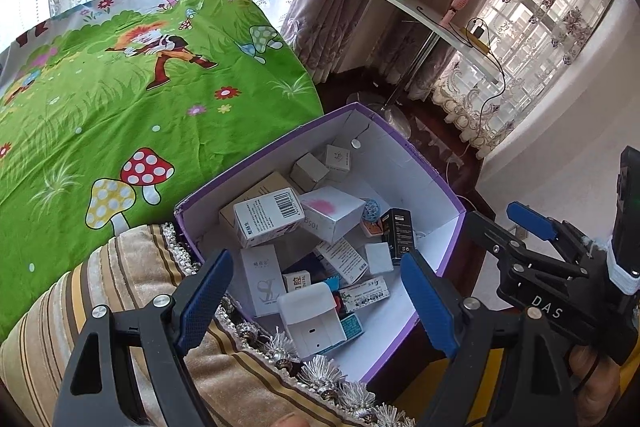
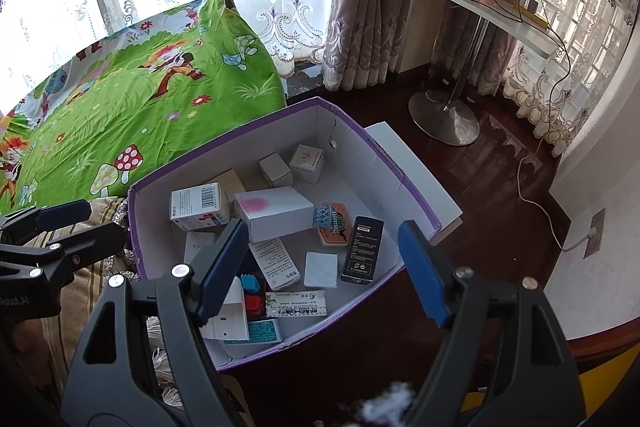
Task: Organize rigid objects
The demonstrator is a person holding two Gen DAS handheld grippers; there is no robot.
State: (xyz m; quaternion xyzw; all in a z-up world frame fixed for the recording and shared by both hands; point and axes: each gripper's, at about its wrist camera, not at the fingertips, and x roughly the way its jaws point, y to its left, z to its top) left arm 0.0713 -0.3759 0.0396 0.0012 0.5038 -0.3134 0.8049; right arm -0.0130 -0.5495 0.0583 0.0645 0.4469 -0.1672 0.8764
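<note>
A purple-edged cardboard box (image 1: 404, 147) with white inner walls holds several small rigid packages: a barcoded white carton (image 1: 268, 217), a white box with a pink smear (image 1: 332, 211), a black carton (image 1: 398, 233) and a white plastic device (image 1: 310, 319). The box also shows in the right wrist view (image 2: 384, 151). My left gripper (image 1: 318, 301) is open and empty above the box's near end. My right gripper (image 2: 326, 269) is open and empty above the box; it also shows at the right of the left wrist view (image 1: 520, 223).
A green cartoon bedsheet (image 1: 120, 99) covers the bed to the left. A striped tasselled cushion (image 1: 132, 291) lies beside the box. A white shelf table (image 2: 480, 3) on a metal pedestal, curtains, a wall socket (image 2: 594, 233) with cable and dark wooden floor are to the right.
</note>
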